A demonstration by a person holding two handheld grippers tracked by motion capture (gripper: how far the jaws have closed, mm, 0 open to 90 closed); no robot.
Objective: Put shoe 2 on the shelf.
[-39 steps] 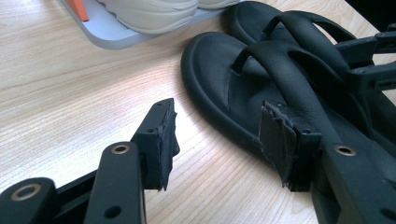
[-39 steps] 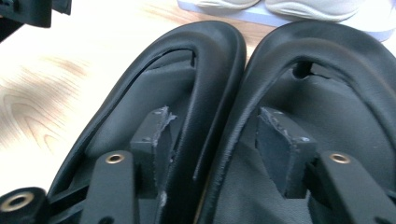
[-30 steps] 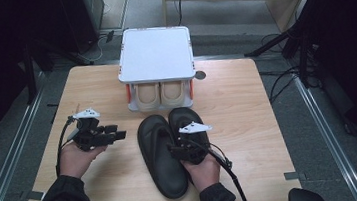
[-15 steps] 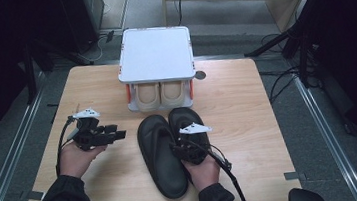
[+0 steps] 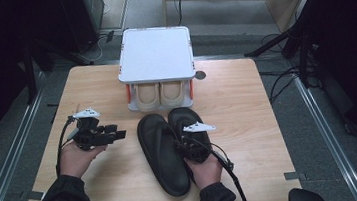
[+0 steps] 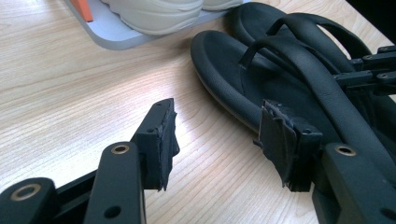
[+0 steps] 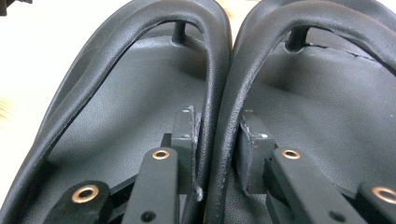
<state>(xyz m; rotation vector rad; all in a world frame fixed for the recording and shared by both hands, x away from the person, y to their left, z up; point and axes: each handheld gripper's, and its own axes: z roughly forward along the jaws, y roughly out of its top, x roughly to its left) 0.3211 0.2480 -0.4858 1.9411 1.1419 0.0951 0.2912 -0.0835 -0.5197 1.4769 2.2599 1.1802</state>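
Two black flip-flop sandals lie side by side on the wooden table, the left sandal (image 5: pixel 159 155) and the right sandal (image 5: pixel 187 118). My right gripper (image 5: pixel 183 142) reaches over their heels. In the right gripper view its jaws have just been closing, and my right gripper (image 7: pixel 217 135) now presses the two inner straps (image 7: pixel 212 70) together between its pads. My left gripper (image 5: pixel 117 133) hovers left of the sandals. In the left gripper view, my left gripper (image 6: pixel 217 140) is open over bare wood with nothing between its pads, beside the near sandal (image 6: pixel 219 60).
A small shoe rack with a white top (image 5: pixel 155 52) stands at the back middle of the table (image 5: pixel 247 103). A beige pair of shoes (image 5: pixel 160 95) sits on its lower shelf. Dark floor, cables and stands surround the table.
The right gripper's jaws have closed in from wide apart onto the sandals' inner straps. Both hands and the sandals have stayed in place.
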